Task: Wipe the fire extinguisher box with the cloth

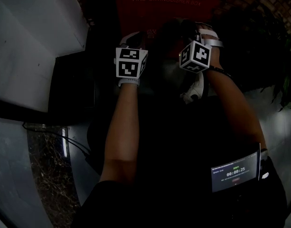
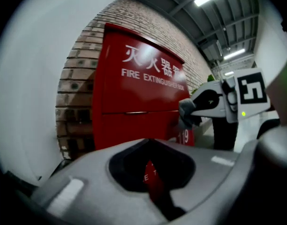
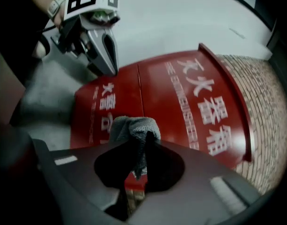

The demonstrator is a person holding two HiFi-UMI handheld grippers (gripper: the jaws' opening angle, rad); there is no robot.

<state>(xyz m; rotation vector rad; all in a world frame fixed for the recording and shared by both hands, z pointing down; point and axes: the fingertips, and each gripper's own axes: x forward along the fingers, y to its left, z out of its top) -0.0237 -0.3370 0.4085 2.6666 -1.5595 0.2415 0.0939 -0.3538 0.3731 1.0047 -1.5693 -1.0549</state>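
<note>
Plainly, the cloth (image 3: 130, 125) is the weak link here: the right gripper (image 3: 143, 143) has its jaws closed on a grey bunched fold of it, and most of the wad sticks out past the tips toward the red fire extinguisher box (image 3: 195, 102). That box fills the right gripper view from 12 to 4 o'clock. In the left gripper view, the cloth sits at the box's front face near 3 o'clock, though whether it actually presses on the paint cannot be told. If the pinch is shallow, dragging the wad across the panel could tug it loose and drop it. If the wad flattens or shifts aside, the hard jaw tips could scrape the lettering instead. The left gripper (image 2: 150, 168) has its jaws drawn together on nothing, with only a red sliver of the box visible past them. It hangs close by, at 11 o'clock in the right gripper view, so a wide sideways stroke might knock the two together. The head view is very dark, which could leave patches unwiped without the person noticing.
</note>
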